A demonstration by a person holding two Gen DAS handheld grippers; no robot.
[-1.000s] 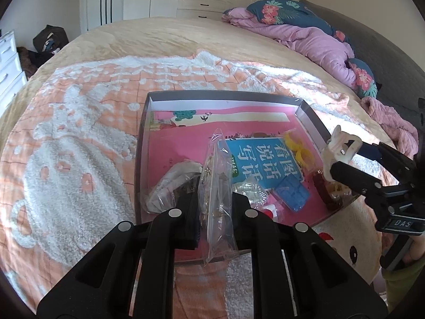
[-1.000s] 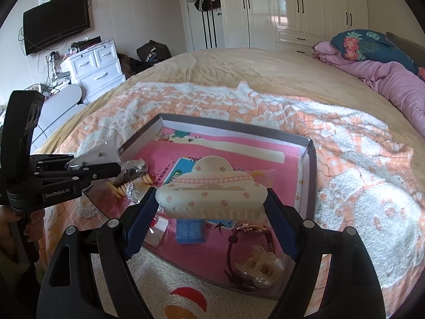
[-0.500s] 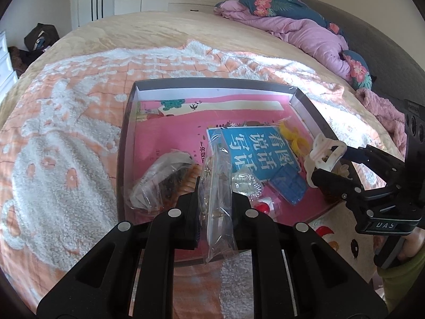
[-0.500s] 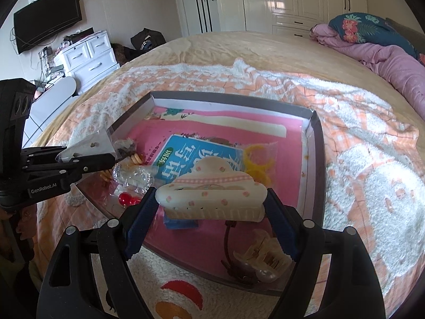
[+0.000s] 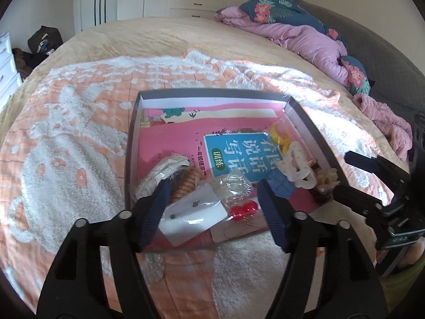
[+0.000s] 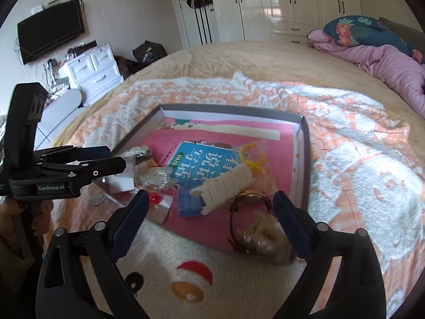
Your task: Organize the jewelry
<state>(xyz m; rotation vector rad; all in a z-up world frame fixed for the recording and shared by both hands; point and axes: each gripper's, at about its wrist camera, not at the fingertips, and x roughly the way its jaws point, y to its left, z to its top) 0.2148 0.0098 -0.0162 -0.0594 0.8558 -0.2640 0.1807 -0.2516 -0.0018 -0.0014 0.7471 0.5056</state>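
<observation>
Both tongs have just let go! The left tongs [image 5: 212,202], which a second ago pinched a clear plastic bag [image 5: 194,211] upright, have just been opening and now stand spread, and the bag lies flat in the near corner of the tray [image 5: 132,143], between the pads but untouched. The right tongs [image 6: 209,214] have just been opening too: the cream hair claw [image 6: 225,186] they carried now lies loose on the tray, tilted across a blue box [image 6: 190,202] and the blue booklet [image 6: 196,162], clear of both pads.

Both tools point steeply down at the near edge of the tray, which sits on the orange and white blanket [image 5: 66,133] on the bed. In the left view the right tongs come in from the right edge, wide apart, beside the tray's near right corner.

Just past the bag sit red beads [image 5: 244,208], a crinkled clear packet [image 5: 233,186] and an orange coil [image 5: 186,183]; further in, the yellow rings [image 5: 279,135].

Only the right view shows the brown-strapped watch [image 6: 249,204] and a pale pearly clip [image 6: 263,232] plainly, at the tray's near right corner, plus a person's hand [image 6: 16,210] under the left tool, the white drawers [image 6: 90,71] and the wall television [image 6: 50,32]. Only the left view shows the pink knitted cloth [image 5: 385,125] near the purple duvet [image 5: 305,42].
</observation>
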